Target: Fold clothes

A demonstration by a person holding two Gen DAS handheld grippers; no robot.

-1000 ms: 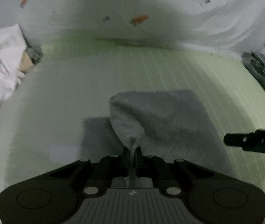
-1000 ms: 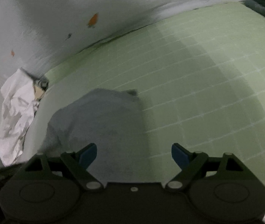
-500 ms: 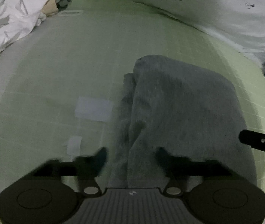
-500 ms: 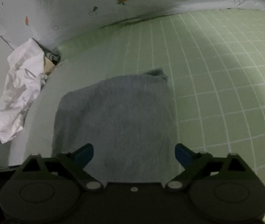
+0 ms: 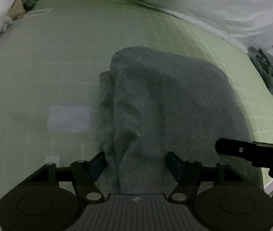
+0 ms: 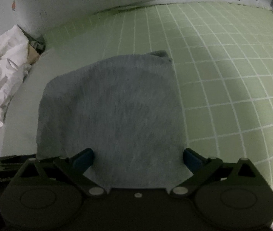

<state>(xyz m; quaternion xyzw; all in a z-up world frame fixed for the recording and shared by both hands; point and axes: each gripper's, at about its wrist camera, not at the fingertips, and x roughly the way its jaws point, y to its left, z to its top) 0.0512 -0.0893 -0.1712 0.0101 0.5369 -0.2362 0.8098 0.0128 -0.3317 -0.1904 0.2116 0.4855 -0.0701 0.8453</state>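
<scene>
Wide bare stretch of green checked sheet [image 6: 223, 80] right of and beyond the grey garment [image 6: 113, 107]; crumpled white cloth [image 6: 2, 80] heaped at the far left edge. Folded into a thick rectangle, lumpy along its left side, lying flat at the near edge. Left gripper [image 5: 136, 163] and right gripper [image 6: 138, 156] both spread wide, empty, just above the garment's near end.

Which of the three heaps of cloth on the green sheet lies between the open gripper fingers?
The grey folded garment, flat and central; the white crumpled pile and dark patterned pile sit at opposite edges.
</scene>
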